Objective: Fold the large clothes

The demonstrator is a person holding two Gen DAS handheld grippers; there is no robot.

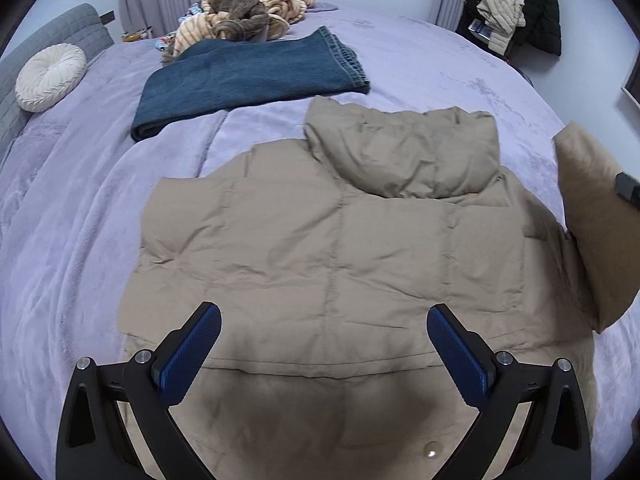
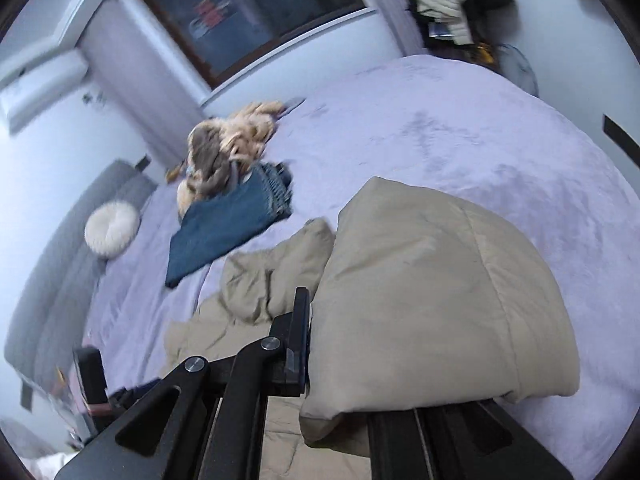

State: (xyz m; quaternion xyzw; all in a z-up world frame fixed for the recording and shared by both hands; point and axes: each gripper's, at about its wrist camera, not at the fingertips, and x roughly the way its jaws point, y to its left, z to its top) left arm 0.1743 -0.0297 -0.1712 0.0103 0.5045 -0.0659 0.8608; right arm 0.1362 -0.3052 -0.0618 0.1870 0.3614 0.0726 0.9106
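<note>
A beige puffer jacket [image 1: 340, 240] lies spread back-up on the lavender bed [image 1: 440, 68], its hood [image 1: 404, 152] at the far end. My left gripper [image 1: 324, 316] hovers open over the jacket's lower part, nothing between its blue pads. At the right edge one sleeve [image 1: 592, 240] is lifted off the bed. In the right wrist view my right gripper [image 2: 314, 320] is shut on that sleeve [image 2: 432, 300], which drapes over and hides one finger. The jacket's body [image 2: 248, 300] lies below it. This view is motion-blurred.
Folded blue jeans [image 1: 248, 76] lie beyond the jacket, with a heap of striped tan fabric [image 1: 244, 12] behind them. A round white cushion [image 1: 50, 76] leans on the grey headboard [image 1: 80, 28] at the left. Dark coats [image 1: 516, 12] hang at the far right.
</note>
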